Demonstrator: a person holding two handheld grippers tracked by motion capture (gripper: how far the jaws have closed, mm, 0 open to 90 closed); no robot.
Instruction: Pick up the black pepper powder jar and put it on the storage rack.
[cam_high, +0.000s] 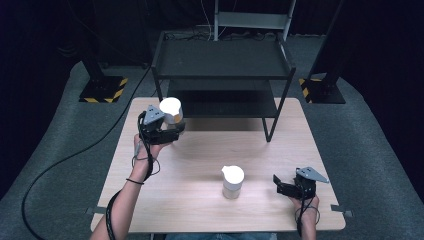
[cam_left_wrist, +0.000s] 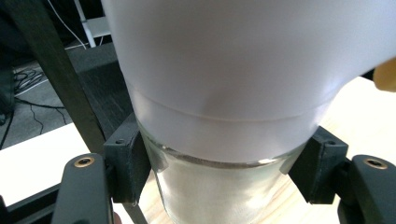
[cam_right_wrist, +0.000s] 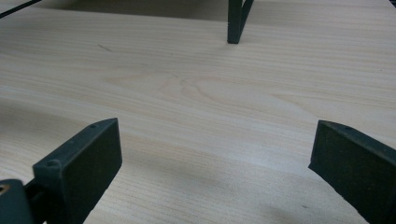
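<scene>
Left claw (cam_high: 172, 131) is clamping the glass body of our lidded jar (cam_high: 171, 112), keeping it upright above the counter's (cam_high: 200, 150) far-left corner, near the shelf (cam_high: 222, 60). Right claw (cam_high: 280, 185) is idling wide open, empty; second jar (cam_high: 233, 181) is standing mid-counter.

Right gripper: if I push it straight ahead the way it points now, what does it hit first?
Probably nothing close: the right gripper is open over bare table. Farther along that line stands the black rack's leg, slightly right of centre, so it may just miss it.
</scene>
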